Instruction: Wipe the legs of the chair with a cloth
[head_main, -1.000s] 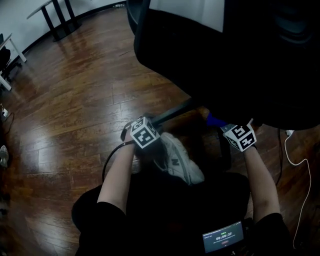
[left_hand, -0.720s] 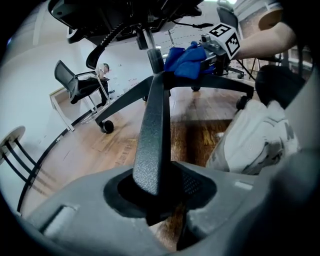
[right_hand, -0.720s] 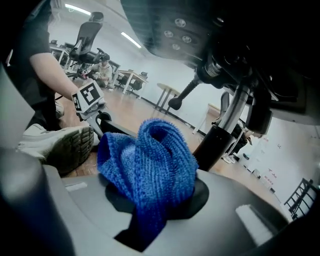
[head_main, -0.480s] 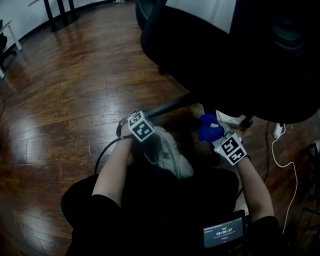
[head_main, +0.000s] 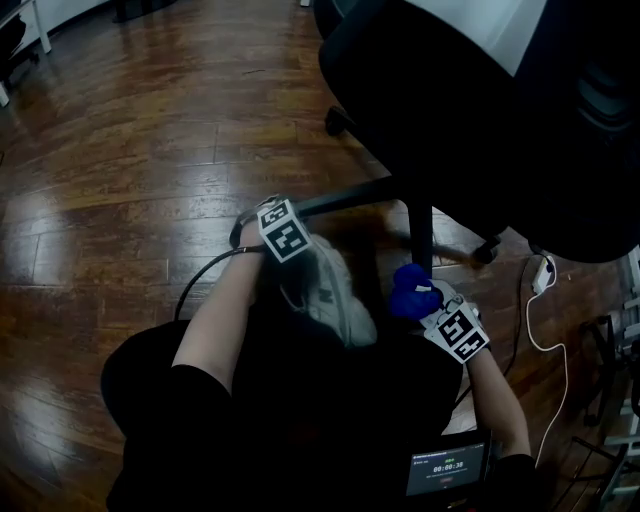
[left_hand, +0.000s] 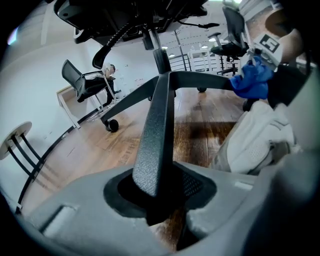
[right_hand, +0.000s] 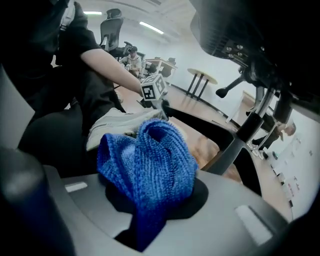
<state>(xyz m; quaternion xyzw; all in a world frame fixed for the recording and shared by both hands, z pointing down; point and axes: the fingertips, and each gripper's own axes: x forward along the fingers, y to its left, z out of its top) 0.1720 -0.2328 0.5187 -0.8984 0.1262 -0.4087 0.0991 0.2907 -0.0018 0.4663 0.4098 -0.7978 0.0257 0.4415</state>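
We have our left hand-held gripper (left_hand: 160, 200) clamped, jaws half apart, on the outer end of one black chair leg (left_hand: 157, 135). Our right hand-held gripper (right_hand: 150, 210) pinches the bunched blue cloth (right_hand: 150, 160), low near another leg (head_main: 421, 235), beside a white sneaker (head_main: 335, 300).

surface: dark wood floor (head_main: 130, 190) | on it: chair castors (head_main: 338, 122), white cable (head_main: 528, 322), white shoe (head_main: 335, 300)

Blue knitted cloth (right_hand: 150, 160), bunched in folds, sits pinched in the right claw (right_hand: 145, 225) near the black chair's centre column (head_main: 421, 235). One dark textured leg (left_hand: 157, 135) from that column lies clamped in the left claw (left_hand: 160, 212).
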